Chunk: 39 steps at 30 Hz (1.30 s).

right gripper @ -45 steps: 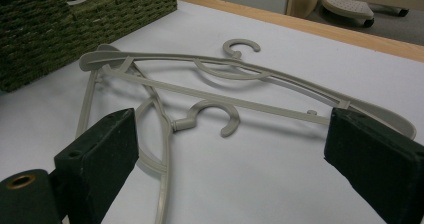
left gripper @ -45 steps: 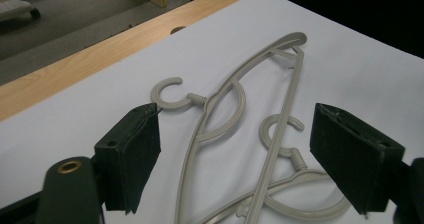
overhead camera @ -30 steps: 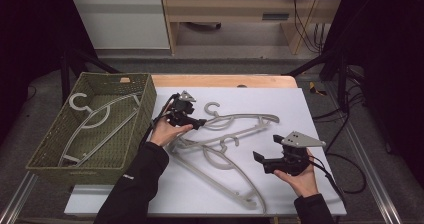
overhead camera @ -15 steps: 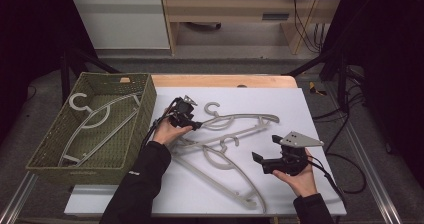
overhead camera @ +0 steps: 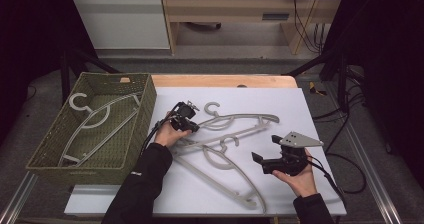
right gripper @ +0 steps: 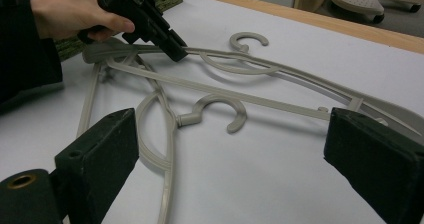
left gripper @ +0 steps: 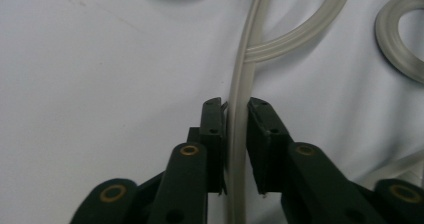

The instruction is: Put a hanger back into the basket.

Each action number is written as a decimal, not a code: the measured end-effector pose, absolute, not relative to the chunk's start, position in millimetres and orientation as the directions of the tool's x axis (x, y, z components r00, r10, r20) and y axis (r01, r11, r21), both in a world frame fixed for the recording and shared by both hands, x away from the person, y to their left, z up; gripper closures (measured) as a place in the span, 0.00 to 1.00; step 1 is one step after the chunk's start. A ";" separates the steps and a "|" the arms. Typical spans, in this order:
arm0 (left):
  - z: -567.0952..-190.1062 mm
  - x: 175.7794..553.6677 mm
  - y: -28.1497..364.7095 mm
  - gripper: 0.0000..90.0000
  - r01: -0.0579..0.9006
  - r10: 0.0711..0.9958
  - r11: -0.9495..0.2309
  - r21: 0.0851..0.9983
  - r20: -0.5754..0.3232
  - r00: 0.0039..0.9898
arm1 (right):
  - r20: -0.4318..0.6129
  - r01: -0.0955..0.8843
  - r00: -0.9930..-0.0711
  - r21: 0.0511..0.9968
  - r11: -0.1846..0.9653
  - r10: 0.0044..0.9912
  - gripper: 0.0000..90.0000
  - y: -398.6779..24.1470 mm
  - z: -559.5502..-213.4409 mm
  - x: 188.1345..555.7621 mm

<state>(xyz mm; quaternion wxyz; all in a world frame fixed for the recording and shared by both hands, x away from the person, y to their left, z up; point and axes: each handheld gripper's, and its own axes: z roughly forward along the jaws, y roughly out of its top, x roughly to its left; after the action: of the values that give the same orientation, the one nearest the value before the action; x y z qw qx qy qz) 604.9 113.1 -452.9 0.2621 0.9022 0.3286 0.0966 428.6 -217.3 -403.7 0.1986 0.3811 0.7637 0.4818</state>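
Hangers are the business here: two grey plastic ones lie crossed on the white tabletop (overhead camera: 310,109), and the far hanger (overhead camera: 250,120) is the one in play. It lies across the middle of the table, hook (overhead camera: 212,107) toward the far edge, its long arm running right. The left gripper (overhead camera: 186,121) sits at that hanger's left end, and its jaws have just been closing with the thin arm (left gripper: 239,134) between them; the left gripper view shows both black pads now pressed against the arm's sides. The near hanger (overhead camera: 225,171) lies under and in front of it, its hook (right gripper: 220,109) curled open in the middle of the table. Off to the near right, the right gripper (overhead camera: 263,161) hovers above the table, jaws spread wide with nothing between them, pointing left toward the hangers. At the left sits a green woven basket (overhead camera: 145,99), just beside the left hand (overhead camera: 167,134), with a third hanger (overhead camera: 95,119) lying inside it.
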 end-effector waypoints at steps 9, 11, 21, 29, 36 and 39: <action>-449.1 592.9 110.8 0.90 0.544 0.644 -0.673 0.501 0.035 0.764 | 0.062 0.390 -0.631 0.887 0.247 0.773 0.09 -217.4 -403.7 428.4; -448.5 588.3 111.7 0.90 0.550 0.651 -0.671 0.497 0.041 0.758 | 0.061 0.389 -0.631 0.887 0.248 0.773 0.09 -217.3 -403.8 428.5; -444.2 584.4 120.4 0.81 0.571 0.681 -0.621 0.537 0.009 0.732 | 0.061 0.389 -0.633 0.887 0.250 0.772 0.09 -216.4 -404.5 429.1; -448.5 594.2 111.3 0.77 0.560 0.669 -0.624 0.545 0.003 0.743 | 0.064 0.392 -0.637 0.885 0.252 0.768 0.09 -215.8 -404.9 429.0; -449.0 595.4 109.9 0.84 0.565 0.666 -0.631 0.531 -0.002 0.746 | 0.062 0.388 -0.638 0.887 0.251 0.767 0.09 -216.1 -404.4 429.1; -452.0 595.3 109.6 0.84 0.561 0.651 -0.657 0.503 0.005 0.759 | 0.062 0.387 -0.639 0.887 0.250 0.767 0.09 -216.0 -404.4 428.9</action>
<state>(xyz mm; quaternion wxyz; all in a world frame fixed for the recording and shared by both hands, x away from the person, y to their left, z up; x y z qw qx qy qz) 595.3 109.6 -452.0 0.2436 0.9055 0.3347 0.0930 428.9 -216.0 -404.4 0.1967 0.3768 0.7658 0.4825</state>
